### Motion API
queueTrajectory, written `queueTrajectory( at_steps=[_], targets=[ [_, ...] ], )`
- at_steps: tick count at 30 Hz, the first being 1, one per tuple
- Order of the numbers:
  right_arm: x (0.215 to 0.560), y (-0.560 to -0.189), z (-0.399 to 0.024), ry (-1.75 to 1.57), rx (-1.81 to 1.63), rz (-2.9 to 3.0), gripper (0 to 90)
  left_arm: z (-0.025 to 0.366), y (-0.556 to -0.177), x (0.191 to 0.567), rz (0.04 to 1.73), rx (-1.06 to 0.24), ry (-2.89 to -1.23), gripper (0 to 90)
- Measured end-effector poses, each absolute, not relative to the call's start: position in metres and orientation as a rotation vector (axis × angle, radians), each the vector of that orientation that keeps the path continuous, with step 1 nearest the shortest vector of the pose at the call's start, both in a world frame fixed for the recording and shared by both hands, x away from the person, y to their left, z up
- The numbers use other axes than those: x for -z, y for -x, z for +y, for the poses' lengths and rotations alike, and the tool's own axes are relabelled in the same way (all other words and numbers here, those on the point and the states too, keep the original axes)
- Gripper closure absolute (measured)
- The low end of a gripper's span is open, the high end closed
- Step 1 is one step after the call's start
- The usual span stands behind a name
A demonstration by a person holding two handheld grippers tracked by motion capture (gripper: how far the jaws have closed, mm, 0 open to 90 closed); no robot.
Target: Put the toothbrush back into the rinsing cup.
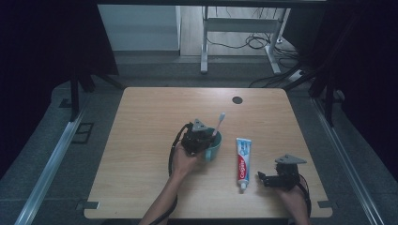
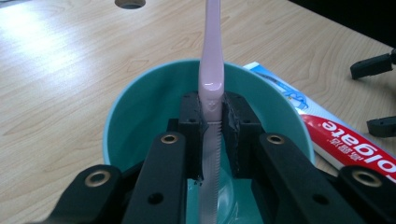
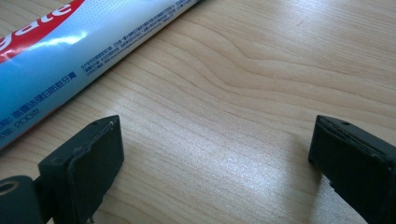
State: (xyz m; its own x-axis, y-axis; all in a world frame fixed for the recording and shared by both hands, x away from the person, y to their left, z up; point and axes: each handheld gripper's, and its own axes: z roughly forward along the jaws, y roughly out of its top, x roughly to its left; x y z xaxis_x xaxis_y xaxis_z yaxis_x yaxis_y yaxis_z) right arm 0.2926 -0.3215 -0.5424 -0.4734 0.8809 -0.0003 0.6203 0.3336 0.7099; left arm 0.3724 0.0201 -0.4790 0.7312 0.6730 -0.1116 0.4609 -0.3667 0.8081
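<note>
A pink toothbrush (image 2: 211, 70) stands nearly upright inside a teal cup (image 2: 140, 107); my left gripper (image 2: 212, 121) is shut on its handle just above the cup's mouth. From above, the toothbrush (image 1: 219, 121) leans up and to the right out of the cup (image 1: 213, 147), with the left gripper (image 1: 199, 136) over the cup's left side. A toothpaste tube (image 1: 242, 161) lies flat to the right of the cup, cap toward the front edge. My right gripper (image 1: 263, 178) rests low by the tube's cap end, open, with bare wood between its jaws (image 3: 210, 154).
The wooden table (image 1: 141, 140) has a round cable hole (image 1: 237, 100) at the back right. The toothpaste tube (image 3: 70, 46) lies just beyond my right gripper's left jaw. Beyond the table stand a desk frame and floor cables.
</note>
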Motion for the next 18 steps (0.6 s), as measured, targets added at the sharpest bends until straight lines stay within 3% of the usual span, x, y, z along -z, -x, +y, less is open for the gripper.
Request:
queueTrajectory(
  at_steps=[13, 18],
  targets=[
    [0.5424, -0.2926, -0.3214, -1.328, -0.924, 2.218, 2.9, 0.0174, -0.3761, 0.482, 0.897, -0.266, -2.06, 77.4],
    [0.5424, -0.2926, -0.3214, -1.326, -0.924, 2.218, 2.9, 0.0145, -0.375, 0.4812, 0.895, -0.271, -2.077, 72.7]
  ],
)
